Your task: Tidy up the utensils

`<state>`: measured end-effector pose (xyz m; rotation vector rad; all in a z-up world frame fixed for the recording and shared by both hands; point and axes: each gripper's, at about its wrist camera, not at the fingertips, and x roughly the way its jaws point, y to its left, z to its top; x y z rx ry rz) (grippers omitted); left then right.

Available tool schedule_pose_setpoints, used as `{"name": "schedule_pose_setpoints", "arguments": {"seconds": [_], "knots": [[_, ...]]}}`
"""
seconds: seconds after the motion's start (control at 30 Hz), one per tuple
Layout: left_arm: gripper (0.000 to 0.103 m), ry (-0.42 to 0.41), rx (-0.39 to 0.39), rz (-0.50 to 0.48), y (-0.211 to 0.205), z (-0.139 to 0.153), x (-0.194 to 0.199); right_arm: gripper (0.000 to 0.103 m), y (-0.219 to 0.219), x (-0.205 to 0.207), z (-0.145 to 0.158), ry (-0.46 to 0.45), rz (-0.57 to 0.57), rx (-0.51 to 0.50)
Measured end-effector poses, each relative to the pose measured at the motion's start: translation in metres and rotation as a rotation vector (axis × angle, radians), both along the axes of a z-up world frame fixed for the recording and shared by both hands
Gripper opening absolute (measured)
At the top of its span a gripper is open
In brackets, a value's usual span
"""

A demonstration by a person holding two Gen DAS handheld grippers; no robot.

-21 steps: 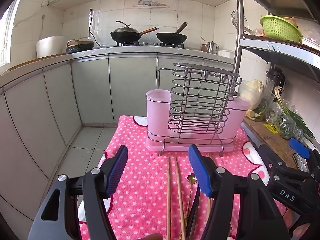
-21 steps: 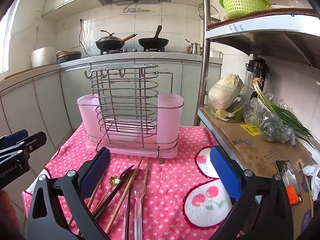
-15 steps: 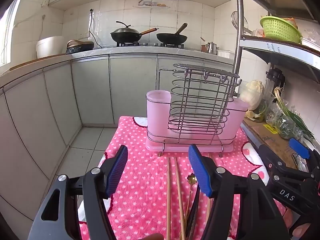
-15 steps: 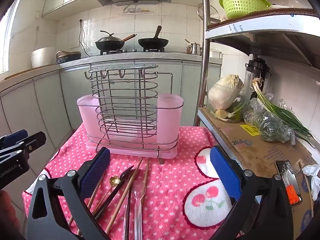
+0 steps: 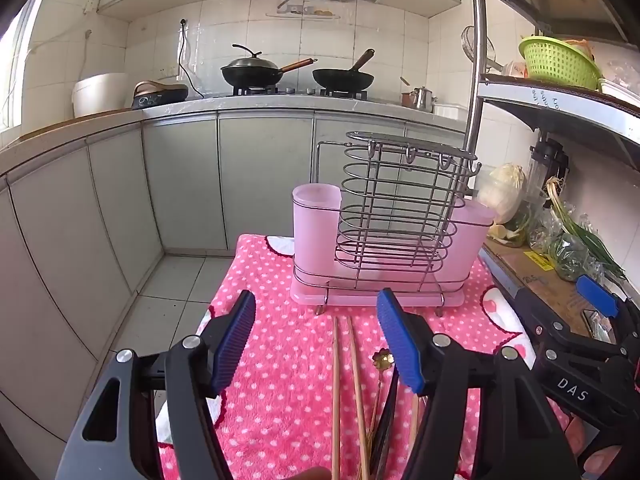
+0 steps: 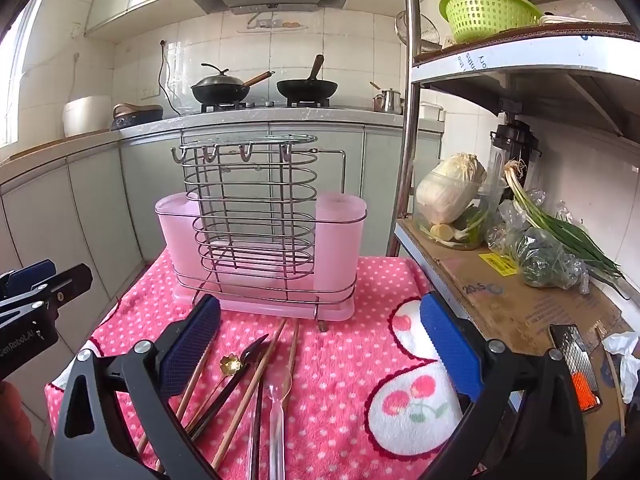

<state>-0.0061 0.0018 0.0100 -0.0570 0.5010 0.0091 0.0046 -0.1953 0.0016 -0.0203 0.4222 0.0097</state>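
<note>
left gripper (image 5: 316,336) wide apart, holds nothing | right gripper (image 6: 320,332) wide apart, holds nothing | chopsticks (image 6: 256,384), clear spoon (image 6: 276,400), gold spoon (image 6: 230,364) lie on pink cloth (image 6: 340,360) | pink rack (image 6: 260,240) stands behind them

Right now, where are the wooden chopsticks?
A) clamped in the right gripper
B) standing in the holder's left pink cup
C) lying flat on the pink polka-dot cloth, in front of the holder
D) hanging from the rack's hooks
C: the wooden chopsticks lie flat on the polka-dot cloth in front of the holder; the right gripper is open and empty.
</note>
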Motion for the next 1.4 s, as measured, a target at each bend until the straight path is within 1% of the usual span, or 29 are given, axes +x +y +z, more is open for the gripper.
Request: {"name": "schedule_pose_setpoints", "arguments": {"seconds": [0.2, 0.3, 0.83, 1.03, 1.4], "knots": [[0.063, -0.004, -0.003, -0.002, 0.0004, 0.0058, -0.0017, 0.100, 0.0012, -0.0002, 0.0013, -0.001, 0.000, -0.003], [0.063, -0.005, -0.004, -0.003, 0.0010, 0.0007, -0.0009, 0.100, 0.0020, -0.0003, 0.0023, -0.002, 0.000, -0.004], [0.063, -0.017, -0.006, -0.001, 0.0024, 0.0060, -0.0025, 0.100, 0.0033, -0.0008, 0.0035, -0.006, -0.001, -0.007], [0.063, -0.025, -0.004, -0.002, 0.0016, 0.0052, -0.0050, 0.100, 0.0041, -0.0032, 0.0086, -0.014, 0.001, -0.006], [0.063, -0.030, -0.006, -0.003, 0.0011, 0.0054, -0.0062, 0.100, 0.0029, -0.0045, 0.0073, -0.019, 0.001, -0.009]]}}
